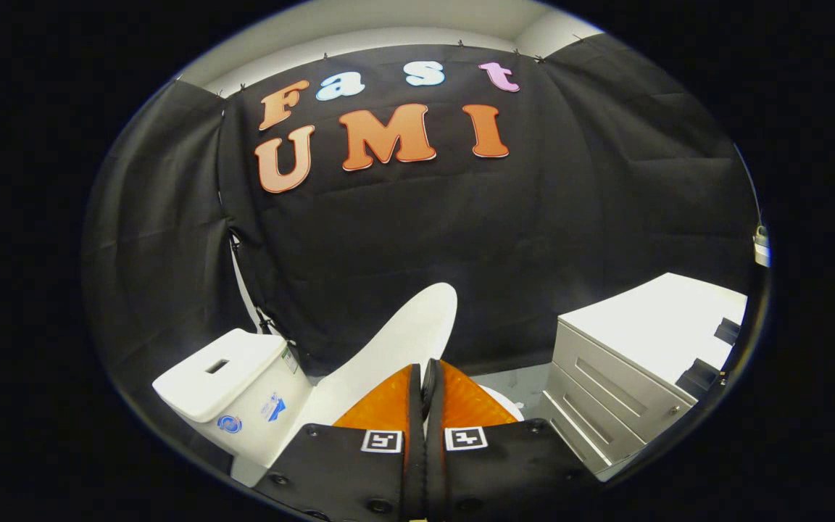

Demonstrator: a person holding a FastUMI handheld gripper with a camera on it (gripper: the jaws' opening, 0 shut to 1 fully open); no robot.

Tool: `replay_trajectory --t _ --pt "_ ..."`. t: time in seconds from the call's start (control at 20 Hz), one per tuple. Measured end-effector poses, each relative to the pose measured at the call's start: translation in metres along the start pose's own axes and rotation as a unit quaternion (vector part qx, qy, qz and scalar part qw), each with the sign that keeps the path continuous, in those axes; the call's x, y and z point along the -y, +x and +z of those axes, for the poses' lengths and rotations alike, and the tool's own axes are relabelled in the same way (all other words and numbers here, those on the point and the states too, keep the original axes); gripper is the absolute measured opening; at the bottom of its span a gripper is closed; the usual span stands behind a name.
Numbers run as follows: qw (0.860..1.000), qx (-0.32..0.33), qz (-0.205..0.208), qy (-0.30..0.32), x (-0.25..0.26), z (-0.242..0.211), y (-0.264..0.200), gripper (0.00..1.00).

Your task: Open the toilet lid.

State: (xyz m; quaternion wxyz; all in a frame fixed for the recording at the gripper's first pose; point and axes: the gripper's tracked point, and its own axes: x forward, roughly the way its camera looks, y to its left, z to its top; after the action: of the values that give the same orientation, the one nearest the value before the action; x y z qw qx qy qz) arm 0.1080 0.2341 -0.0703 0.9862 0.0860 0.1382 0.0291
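Tongs (pixel 425 377) closed, empty; smooth rounded toilet lid (pixel 403 341) raised just beyond.

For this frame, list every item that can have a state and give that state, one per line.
toilet lid: raised, tilted up toward the tank, just beyond the fingertips.
hand-held gripper: fingers pressed together; whether they pinch the lid's edge cannot be told.
toilet tank: cover on, button recess on top.
drawer cabinet: drawers pushed in, standing beside the toilet.
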Motion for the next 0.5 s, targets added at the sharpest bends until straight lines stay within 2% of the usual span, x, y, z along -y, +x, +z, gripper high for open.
replay_trajectory --t 0.5 --pt "0.998 0.022 0.037 -0.047 -0.055 0.028 -0.001 0.08"
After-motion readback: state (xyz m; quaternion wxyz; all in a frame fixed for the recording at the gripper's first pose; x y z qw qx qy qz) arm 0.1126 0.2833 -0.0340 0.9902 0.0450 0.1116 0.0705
